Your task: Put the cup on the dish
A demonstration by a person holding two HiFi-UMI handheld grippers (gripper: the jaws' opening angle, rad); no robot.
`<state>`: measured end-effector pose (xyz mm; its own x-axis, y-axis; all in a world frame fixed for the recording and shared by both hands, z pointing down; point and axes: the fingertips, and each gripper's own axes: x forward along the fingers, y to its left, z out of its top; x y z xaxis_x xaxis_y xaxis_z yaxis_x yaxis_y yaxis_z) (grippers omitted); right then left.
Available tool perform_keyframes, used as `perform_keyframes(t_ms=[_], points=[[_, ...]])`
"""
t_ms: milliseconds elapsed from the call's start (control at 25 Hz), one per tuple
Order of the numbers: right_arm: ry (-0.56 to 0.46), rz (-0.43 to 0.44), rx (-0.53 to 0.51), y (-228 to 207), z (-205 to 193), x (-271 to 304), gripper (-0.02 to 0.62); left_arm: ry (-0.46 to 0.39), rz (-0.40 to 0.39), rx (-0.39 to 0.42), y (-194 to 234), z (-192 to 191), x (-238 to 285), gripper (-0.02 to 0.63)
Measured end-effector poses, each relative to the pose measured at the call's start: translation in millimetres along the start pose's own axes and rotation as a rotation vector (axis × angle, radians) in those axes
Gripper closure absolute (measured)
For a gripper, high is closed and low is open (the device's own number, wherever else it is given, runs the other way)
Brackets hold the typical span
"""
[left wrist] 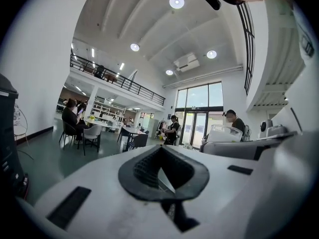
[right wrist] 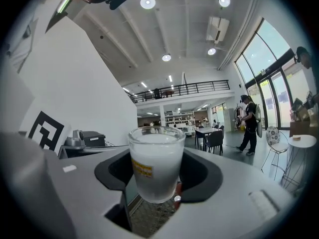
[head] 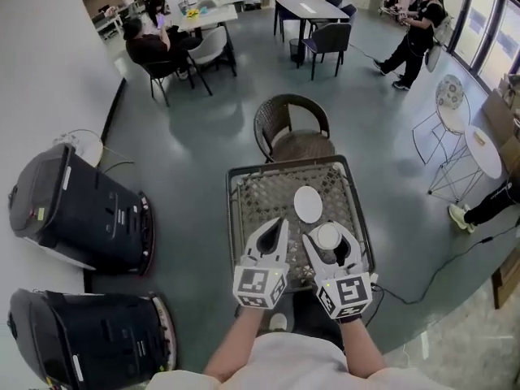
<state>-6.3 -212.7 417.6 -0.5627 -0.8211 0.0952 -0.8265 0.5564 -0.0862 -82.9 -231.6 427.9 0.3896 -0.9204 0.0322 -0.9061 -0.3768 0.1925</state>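
The right gripper point(head: 331, 244) has its jaws partway open around the frosted glass cup point(right wrist: 156, 163), above the near side of the table point(head: 258, 195). The white dish point(head: 308, 204) lies just ahead with bare table all round it. The left gripper point(head: 272, 232) has its jaws together, with nothing in them.

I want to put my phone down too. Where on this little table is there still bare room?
The table is bare left of the dish and along the far edge behind it. A narrower strip lies between dish and right rim. The near edge is crowded: the left gripper and the right gripper, holding the cup, hang there.
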Motion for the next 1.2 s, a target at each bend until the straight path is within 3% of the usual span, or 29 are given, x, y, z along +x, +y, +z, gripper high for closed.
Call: perform_keyframes(t_ms=[240, 640, 1200], points=[[0.053, -0.047, 0.026, -47, -46, 22, 0.344, 0.118, 0.003, -0.040, -6, -52, 46, 0.603], [0.189, -0.092, 0.024, -101, -133, 67, 0.344, 0.254, 0.067, -0.066, 29, -133, 92, 0.603], [0.333, -0.034, 0.025, -129, -248, 142, 0.344, 0.370, 0.167, -0.090, 63, -206, 120, 0.603]])
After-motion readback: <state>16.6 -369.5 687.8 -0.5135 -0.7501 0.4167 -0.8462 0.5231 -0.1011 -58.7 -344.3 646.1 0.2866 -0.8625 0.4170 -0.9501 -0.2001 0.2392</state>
